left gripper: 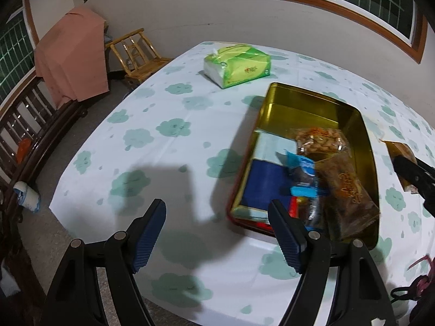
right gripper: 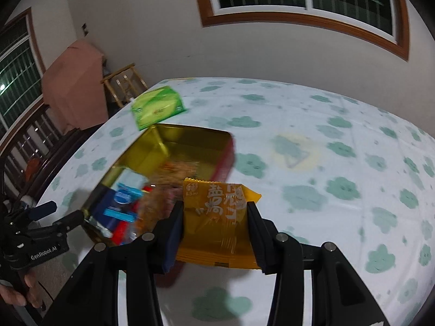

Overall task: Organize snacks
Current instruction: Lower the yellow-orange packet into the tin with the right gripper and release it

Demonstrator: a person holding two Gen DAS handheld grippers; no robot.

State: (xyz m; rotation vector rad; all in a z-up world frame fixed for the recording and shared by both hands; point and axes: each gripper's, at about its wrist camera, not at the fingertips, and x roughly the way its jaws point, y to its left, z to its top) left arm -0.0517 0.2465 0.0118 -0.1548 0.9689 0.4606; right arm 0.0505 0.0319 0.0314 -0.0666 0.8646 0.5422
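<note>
Landmark throughout: one gold tin [left gripper: 274,100], open-topped with a red outer wall, set on the counter [left gripper: 168,146] under a white cloth printed with green clouds.

Left of the tin and nearer the camera — the left tongs [left gripper: 217,235], spread wide over bare cloth with nothing between the blue pads [left gripper: 148,237]; right pad at the tin's near left corner. Beyond the tin's far left corner — one green tissue pack [left gripper: 238,65], lying apart from it.

Inside the tin, counted left to right: one pale blue packet [left gripper: 272,146] over one dark blue packet [left gripper: 265,187] against the left wall; one clear wrapper with light blue ends [left gripper: 301,175] in the middle, a red item partly hidden beneath it; one clear bag of pale nuts [left gripper: 318,141] toward the far end; one long brown-and-orange packet [left gripper: 350,190] along the right wall. Far end of the tin bare gold.

Right of the tin — the right tongs [right gripper: 214,226], set narrow and clamped on one yellow snack packet [right gripper: 217,217] with white lettering, pads pressing on both of its side edges. Packet held clear of the cloth just beside the tin's near right edge, not inside it. Same packet and tongs visible at the right edge of the left wrist view.

Two tongs in all, one tin, one tissue pack, one snack in the grip.
</note>
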